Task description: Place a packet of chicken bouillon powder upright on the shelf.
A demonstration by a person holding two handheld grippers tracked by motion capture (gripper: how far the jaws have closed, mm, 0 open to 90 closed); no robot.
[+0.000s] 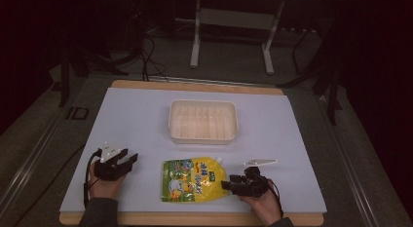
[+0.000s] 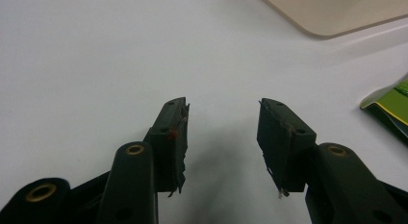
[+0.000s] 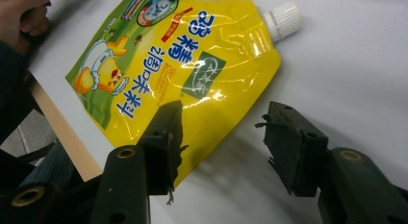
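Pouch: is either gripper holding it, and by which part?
Nothing is held. The right gripper has open jaws at the pouch edge; the left gripper is open over bare table.

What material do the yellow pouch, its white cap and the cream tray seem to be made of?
Yellow pouch: seemingly thin, glossy plastic film; it wrinkles and shows bright glare.
White cap: probably hard plastic, matte, with fine ribs around it.
Cream tray: likely moulded plastic, smooth and dull, with rounded corners and a ribbed floor; the material is not certain.
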